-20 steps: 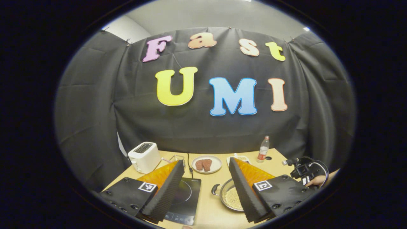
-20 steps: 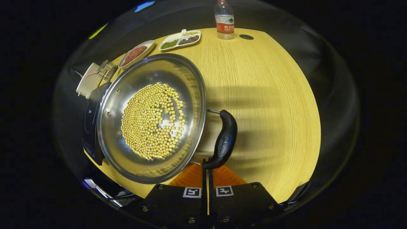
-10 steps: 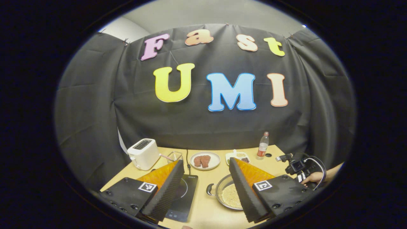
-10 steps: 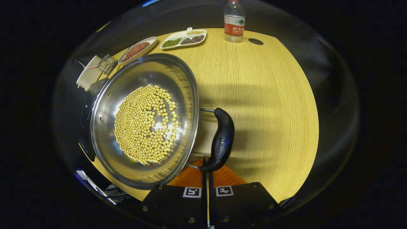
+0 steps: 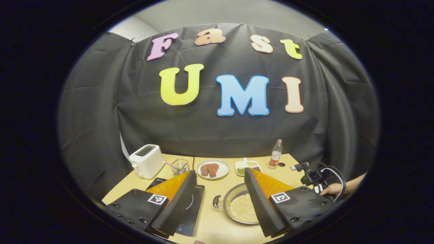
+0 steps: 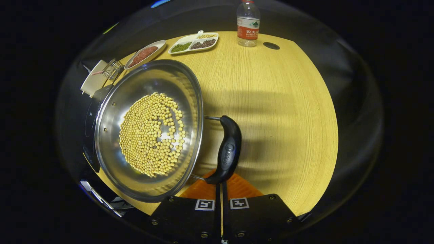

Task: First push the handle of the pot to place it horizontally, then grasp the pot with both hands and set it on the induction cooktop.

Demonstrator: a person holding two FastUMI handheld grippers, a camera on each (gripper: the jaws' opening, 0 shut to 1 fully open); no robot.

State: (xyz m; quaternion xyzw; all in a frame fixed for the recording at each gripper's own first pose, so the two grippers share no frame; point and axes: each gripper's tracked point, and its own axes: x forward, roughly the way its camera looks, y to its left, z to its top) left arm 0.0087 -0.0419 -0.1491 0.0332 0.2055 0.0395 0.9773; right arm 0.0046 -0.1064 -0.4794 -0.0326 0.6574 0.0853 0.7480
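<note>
A steel pot [image 6: 149, 132] holding yellow beans sits on the wooden table [image 6: 278, 101]. Its black right-hand handle [image 6: 229, 149] curves just ahead of my right gripper [image 6: 219, 183], which is shut with its tips against the handle's near end. The black induction cooktop [image 6: 90, 118] lies beyond the pot's left rim. In the left gripper view the pot [image 5: 239, 206] and its left loop handle [image 5: 217, 201] lie beside the cooktop [image 5: 193, 203]. My left gripper [image 5: 219, 172] hangs open above them, holding nothing. The right gripper [image 5: 313, 176] and a hand [image 5: 330, 189] show at the pot's right.
Along the back of the table stand a white toaster [image 5: 145, 165], a small wire basket [image 5: 179, 165], a plate of meat [image 5: 212, 168], a divided dish of beans [image 5: 247, 166] and a water bottle [image 5: 275, 154]. Bare table lies right of the pot [image 6: 288, 135].
The pot and its handle have shifted leftward in the right gripper view while the shut right gripper stays at the handle's end. The left gripper has drawn back, showing more of the table.
</note>
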